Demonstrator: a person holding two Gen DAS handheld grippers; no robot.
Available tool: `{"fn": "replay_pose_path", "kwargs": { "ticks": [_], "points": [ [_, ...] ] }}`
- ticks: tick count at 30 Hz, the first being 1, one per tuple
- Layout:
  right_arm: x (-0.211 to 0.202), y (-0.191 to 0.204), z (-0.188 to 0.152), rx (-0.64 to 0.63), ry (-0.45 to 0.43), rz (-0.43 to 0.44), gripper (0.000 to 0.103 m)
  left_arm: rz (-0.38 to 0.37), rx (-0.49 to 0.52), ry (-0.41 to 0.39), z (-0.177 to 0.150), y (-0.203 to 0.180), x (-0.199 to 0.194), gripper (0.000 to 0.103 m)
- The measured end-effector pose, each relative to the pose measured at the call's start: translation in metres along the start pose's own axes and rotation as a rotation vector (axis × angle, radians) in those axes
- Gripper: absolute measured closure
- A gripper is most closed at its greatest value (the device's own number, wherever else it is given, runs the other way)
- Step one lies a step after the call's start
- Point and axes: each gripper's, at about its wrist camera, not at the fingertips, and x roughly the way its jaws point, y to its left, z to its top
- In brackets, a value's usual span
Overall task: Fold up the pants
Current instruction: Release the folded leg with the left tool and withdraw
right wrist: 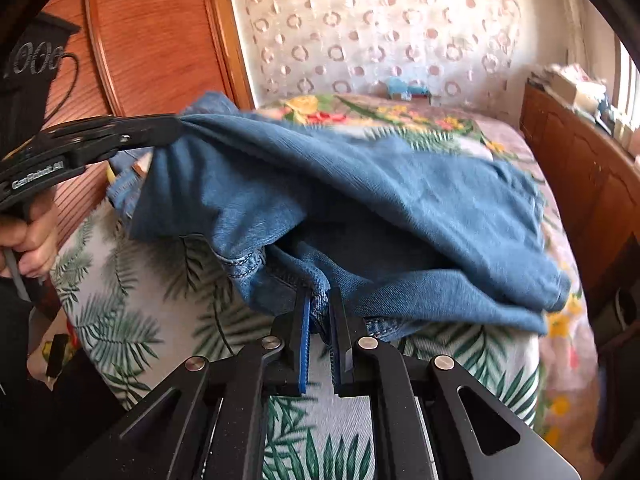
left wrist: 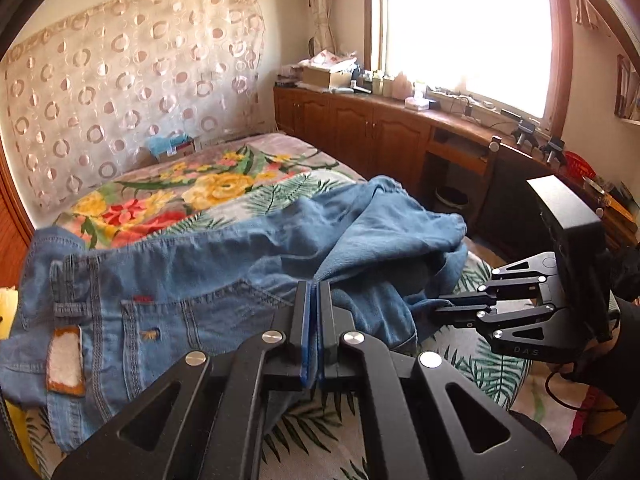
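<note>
So we've got a pair of blue denim pants (left wrist: 224, 272) bunched up on the bed with the floral and palm-leaf bedspread (left wrist: 224, 188), near its front edge, with the waistband and back pocket on the side toward the orange wooden wardrobe (right wrist: 160, 36) and the legs heaped toward the brown wooden cabinets (left wrist: 360, 128) under the window. Our left tool (left wrist: 314, 292) is pinched completely closed on a fold of the denim, and in the right wrist view you can see it lifting that cloth clear of the bedspread. Our right tool (right wrist: 318, 304) is clamped narrow on a stitched seam edge at the underside of the heap, pads pressing on the fabric. Looks to us like we're still in the sort-it-out phase: both ends gripped, nothing laid flat yet, so the actual fold hasn't begun. Next move, we reckon, calls for pulling the two grips apart and raising them so the legs drop free and untangle, then laying the pants out flat along the bedspread before bringing one half over the other. Risk is a grip catching only one layer.
</note>
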Motion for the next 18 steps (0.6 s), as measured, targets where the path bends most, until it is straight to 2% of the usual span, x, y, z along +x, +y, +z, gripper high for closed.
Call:
{"fn": "replay_pose_path", "kwargs": {
  "ticks": [3, 5, 7, 8, 9, 11, 13, 18],
  "points": [
    [0.002, -0.004, 0.001, 0.019, -0.002, 0.005, 0.09, 0.008, -0.023, -0.001, -0.005, 0.012, -0.004, 0.1],
    [-0.006, -0.006, 0.001, 0.031, -0.016, -0.002, 0.089, 0.024, -0.039, -0.005, -0.007, 0.019, -0.01, 0.094],
    [-0.015, -0.007, 0.002, 0.045, -0.04, 0.001, 0.087, 0.048, -0.055, -0.017, -0.009, 0.027, -0.016, 0.073],
    [-0.02, -0.007, 0.002, 0.047, -0.05, -0.005, 0.086, 0.057, -0.063, -0.024, -0.011, 0.033, -0.019, 0.068],
    [-0.021, -0.007, 0.002, 0.047, -0.061, -0.019, 0.08, 0.063, -0.073, -0.028, -0.013, 0.04, -0.02, 0.055],
    [-0.026, -0.009, 0.003, 0.05, -0.079, -0.037, 0.074, 0.076, -0.094, -0.025, -0.016, 0.049, -0.021, 0.048],
    [-0.027, -0.009, 0.007, 0.053, -0.088, -0.061, 0.071, 0.106, -0.106, -0.016, -0.018, 0.061, -0.02, 0.025],
    [-0.02, -0.012, 0.022, 0.052, -0.108, -0.117, 0.066, 0.156, -0.127, -0.013, -0.026, 0.079, -0.016, 0.023]
  ]
}}
